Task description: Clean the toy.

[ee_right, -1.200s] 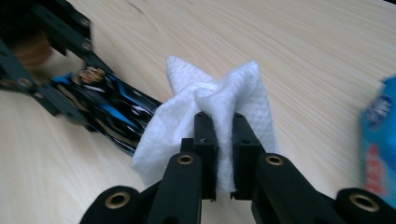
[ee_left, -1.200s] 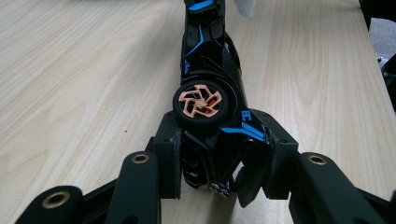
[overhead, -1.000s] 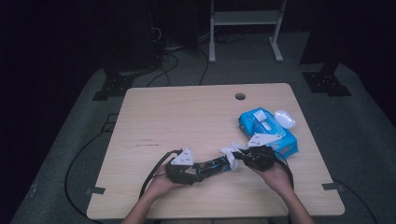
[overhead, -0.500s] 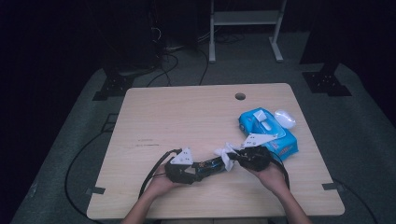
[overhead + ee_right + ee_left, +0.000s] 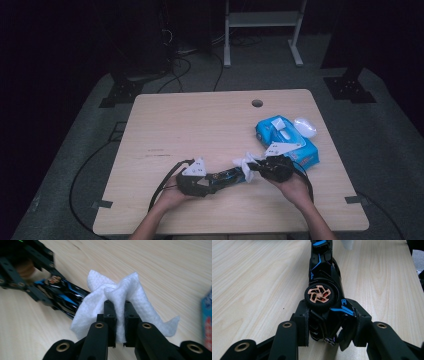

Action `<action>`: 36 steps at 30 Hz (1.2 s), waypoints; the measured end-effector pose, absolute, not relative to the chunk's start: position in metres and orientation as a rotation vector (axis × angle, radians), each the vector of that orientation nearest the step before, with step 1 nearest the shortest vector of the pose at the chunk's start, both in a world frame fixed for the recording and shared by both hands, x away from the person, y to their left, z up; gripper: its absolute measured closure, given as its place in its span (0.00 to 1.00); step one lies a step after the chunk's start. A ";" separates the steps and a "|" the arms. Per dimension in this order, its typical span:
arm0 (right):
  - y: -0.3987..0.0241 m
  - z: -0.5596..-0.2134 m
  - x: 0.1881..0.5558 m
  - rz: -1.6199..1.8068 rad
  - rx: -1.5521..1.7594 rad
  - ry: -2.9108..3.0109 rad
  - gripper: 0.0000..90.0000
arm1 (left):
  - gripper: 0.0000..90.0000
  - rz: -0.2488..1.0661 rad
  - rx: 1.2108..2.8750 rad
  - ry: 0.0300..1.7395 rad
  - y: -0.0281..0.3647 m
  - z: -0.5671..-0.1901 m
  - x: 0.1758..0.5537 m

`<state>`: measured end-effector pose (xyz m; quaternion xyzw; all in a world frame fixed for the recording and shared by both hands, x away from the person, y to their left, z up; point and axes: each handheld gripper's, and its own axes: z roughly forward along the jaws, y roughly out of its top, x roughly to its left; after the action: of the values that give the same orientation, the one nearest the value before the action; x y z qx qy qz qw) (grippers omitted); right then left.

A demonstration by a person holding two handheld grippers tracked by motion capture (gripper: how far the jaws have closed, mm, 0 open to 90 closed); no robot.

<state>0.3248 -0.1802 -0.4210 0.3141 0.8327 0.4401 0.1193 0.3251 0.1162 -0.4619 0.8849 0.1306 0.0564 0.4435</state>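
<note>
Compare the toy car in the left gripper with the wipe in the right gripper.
The toy car is rigid, glossy black with blue trim; the wipe is soft, white and crumpled. The car lies long across the table; the wipe bunches upward. Both are clamped, car in the left gripper, wipe in the right gripper.

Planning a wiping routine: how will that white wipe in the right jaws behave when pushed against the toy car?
The white wipe is probably floppy: it folds and droops around the right gripper. It likely buckles against the toy car, and looks light.
</note>
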 end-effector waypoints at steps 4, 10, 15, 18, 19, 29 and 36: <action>-0.175 -0.424 0.324 1.266 0.887 2.459 0.93 | 0.65 0.146 2.200 0.317 0.116 -0.461 0.325; -0.187 -0.426 0.328 1.247 0.957 2.440 0.93 | 0.65 0.140 2.196 0.321 0.117 -0.462 0.326; -0.170 -0.421 0.326 1.287 0.889 2.469 0.93 | 0.65 0.132 2.193 0.326 0.117 -0.462 0.327; -0.170 -0.423 0.327 1.306 0.893 2.476 0.93 | 0.64 0.126 2.187 0.337 0.117 -0.462 0.327; -0.171 -0.423 0.327 1.309 0.900 2.479 0.93 | 0.64 0.116 2.185 0.346 0.116 -0.462 0.327; -0.174 -0.424 0.320 1.282 0.856 2.488 0.93 | 0.56 -0.005 2.116 0.421 0.120 -0.458 0.332; -0.176 -0.425 0.310 1.282 0.820 2.492 0.93 | 0.51 -0.016 2.124 0.423 0.119 -0.459 0.332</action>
<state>0.3102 -0.1763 -0.4251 0.2792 0.8482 0.4363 0.1106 0.3319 0.1185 -0.4592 0.8664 0.1727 -0.0065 0.4686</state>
